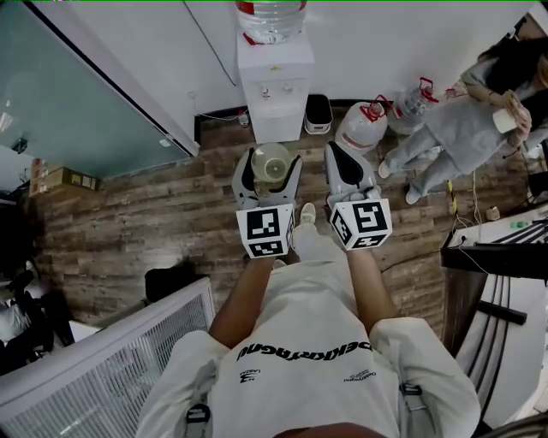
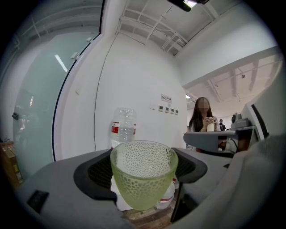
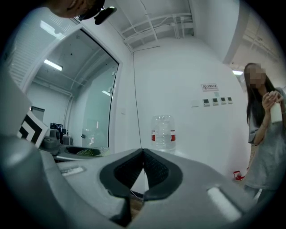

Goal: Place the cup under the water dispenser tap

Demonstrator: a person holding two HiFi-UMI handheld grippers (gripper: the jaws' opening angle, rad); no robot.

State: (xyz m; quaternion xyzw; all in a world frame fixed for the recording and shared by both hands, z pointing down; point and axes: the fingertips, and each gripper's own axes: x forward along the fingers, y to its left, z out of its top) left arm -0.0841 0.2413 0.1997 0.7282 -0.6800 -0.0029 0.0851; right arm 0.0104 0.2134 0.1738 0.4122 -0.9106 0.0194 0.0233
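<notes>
**Cup (image 2: pixel 144 174) short of the water dispenser (image 1: pixel 276 81): approach step**

The green dimpled glass cup is held upright, apparently empty, between the widely spread jaws of the left gripper (image 1: pixel 270 164), with both pads pressed on its wall. It is in front of the water dispenser and apart from it, above the wooden floor (image 1: pixel 128 222). The right gripper (image 3: pixel 143 156) is held in front of the dispenser's right side, its jaws brought together on nothing.

Step in hand, as judged: the cup is to be brought into the recess (image 1: pixel 276 109) under the taps (image 1: pixel 274 89).
- The cup should be kept level and lowered to recess height before it is pushed in, so that the rim passes below the spouts without a knock.
- It should be centred under one spout and released only once it is borne by the recess floor.
- The glass is thought rigid but slippery, so the clamp should not be eased early.
- The right gripper is best kept clear of the dispenser front.

Count:
- one cup
- one dispenser, with one bottle (image 1: pixel 271 17) mounted on top
- taps barely resolved, two suspected
- two spare water jugs (image 1: pixel 360 127) on the floor right of the dispenser
- one black bin (image 1: pixel 318 114) just beside its right flank
- two grippers
- one bystander (image 1: pixel 462 128) well to the dispenser's right
</notes>
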